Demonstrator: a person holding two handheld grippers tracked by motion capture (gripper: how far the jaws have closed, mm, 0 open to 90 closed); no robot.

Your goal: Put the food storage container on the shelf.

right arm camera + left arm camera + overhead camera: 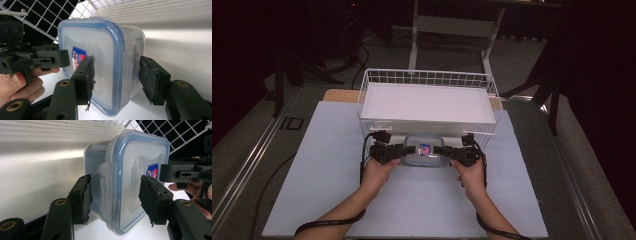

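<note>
The lidded plastic box sits between the two claws, just before the wire basket. Left claw grasps its left end; right claw grasps its right end.

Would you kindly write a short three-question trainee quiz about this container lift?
1. True or false: the left gripper and right gripper both clamp the lidded container.
2. What colour is the lid's seal: A red, B blue, C green?
3. What stands just beyond the container?

Key: 1 true. 2 B. 3 the white wire basket.
</note>
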